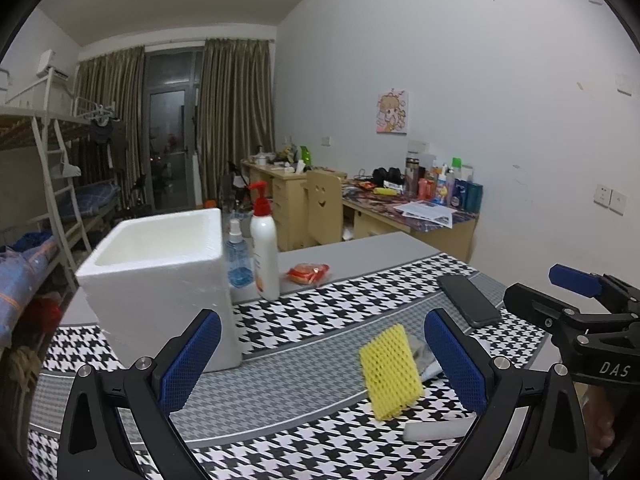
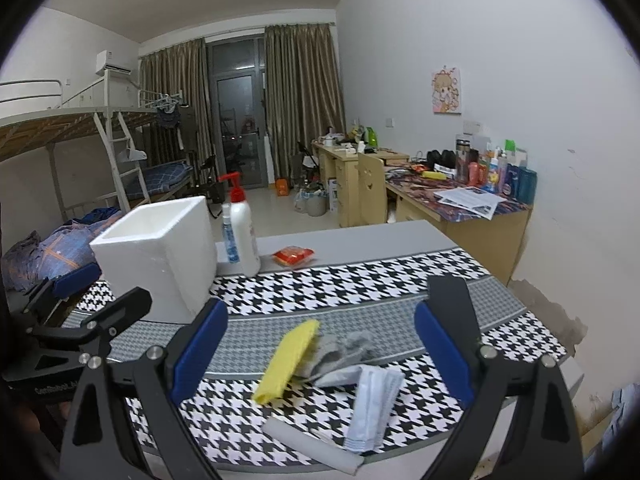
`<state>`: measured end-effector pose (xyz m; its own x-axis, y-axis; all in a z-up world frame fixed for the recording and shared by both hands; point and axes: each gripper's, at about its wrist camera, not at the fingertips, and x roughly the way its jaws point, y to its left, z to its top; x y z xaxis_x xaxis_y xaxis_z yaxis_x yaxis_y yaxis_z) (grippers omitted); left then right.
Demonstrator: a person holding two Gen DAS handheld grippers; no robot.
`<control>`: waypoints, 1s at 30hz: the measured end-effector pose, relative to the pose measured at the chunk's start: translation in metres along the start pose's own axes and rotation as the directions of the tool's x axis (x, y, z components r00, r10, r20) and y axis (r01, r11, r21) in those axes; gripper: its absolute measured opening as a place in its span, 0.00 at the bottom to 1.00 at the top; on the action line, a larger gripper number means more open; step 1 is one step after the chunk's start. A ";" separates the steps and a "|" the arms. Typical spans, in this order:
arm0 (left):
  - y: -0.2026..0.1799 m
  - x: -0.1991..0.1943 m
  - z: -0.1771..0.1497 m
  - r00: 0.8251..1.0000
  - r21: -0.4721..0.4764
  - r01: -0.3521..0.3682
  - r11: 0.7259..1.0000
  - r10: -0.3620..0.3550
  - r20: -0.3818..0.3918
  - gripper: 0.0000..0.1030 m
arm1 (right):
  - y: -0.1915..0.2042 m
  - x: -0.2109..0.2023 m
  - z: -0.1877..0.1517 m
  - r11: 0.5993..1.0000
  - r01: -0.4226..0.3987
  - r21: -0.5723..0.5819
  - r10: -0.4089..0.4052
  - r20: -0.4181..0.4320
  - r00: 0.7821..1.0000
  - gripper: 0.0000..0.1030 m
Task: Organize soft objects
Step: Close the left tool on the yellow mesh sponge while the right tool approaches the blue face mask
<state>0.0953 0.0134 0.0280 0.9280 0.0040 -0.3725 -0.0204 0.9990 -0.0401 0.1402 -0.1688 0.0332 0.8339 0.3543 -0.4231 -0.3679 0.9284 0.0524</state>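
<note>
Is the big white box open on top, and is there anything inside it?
Open: the white foam box has no lid, and its inner walls show. What shows of the inside looks bare, but its bottom is hidden, so I cannot tell.

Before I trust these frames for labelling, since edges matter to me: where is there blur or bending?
Left wrist view: the yellow foam net and white foam box are smeared by motion; fisheye curves the cloth's stripes. Right wrist view: sharper overall, the foam net crisper, same barrel bending, dark corners in both.
</note>
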 end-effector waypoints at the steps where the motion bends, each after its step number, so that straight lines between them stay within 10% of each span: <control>1: -0.002 0.002 -0.002 1.000 0.000 0.006 1.000 -0.006 -0.002 0.99 | -0.003 0.000 -0.002 1.000 0.008 0.003 -0.008 -0.001 1.000 0.94; 30: -0.037 0.055 -0.041 0.987 0.029 0.076 0.997 -0.071 -0.147 0.99 | -0.047 0.015 -0.049 0.990 0.119 0.071 -0.113 -0.083 0.990 0.94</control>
<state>0.1315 -0.0250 -0.0287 0.8622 -0.0736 -0.5012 0.0610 0.9973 -0.0414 0.1496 -0.2132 -0.0200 0.8333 0.2367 -0.4995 -0.2357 0.9696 0.0661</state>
